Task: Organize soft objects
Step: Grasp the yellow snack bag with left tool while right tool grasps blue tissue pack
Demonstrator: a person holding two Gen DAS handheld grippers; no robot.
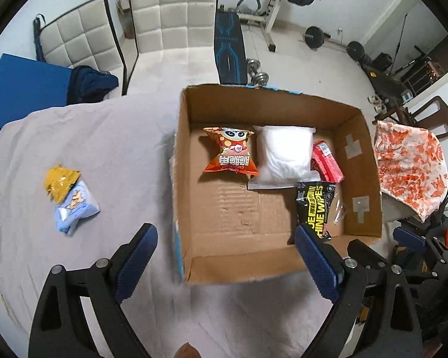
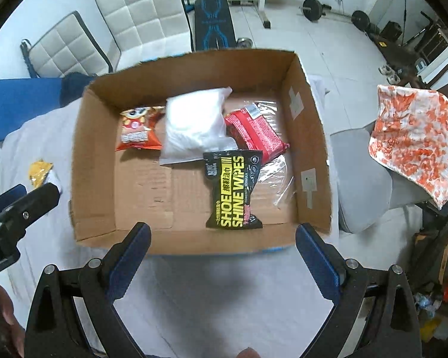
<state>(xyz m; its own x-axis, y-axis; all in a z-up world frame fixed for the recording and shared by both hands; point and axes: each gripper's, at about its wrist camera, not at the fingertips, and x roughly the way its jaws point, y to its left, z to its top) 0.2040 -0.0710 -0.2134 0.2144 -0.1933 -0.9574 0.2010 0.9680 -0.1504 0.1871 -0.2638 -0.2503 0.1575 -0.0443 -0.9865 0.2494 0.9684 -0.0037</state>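
Now my left gripper [image 1: 225, 261], jaws wide and empty, sits nearer the yellow-and-blue packets [image 1: 68, 198], lying off to its left.

Illumination is bright, even and diffuse in both views; no single source is visible. Shadows are soft: a faint one lies below the cardboard box [image 2: 310, 137] near wall in the right wrist view. The clear plastic wrap [image 2: 279, 176] shows mild glare. Fisheye distortion bends straight lines toward the edges (black vignette fills the corners). The box rim in the right wrist view is slightly smeared; the left wrist view is sharper.
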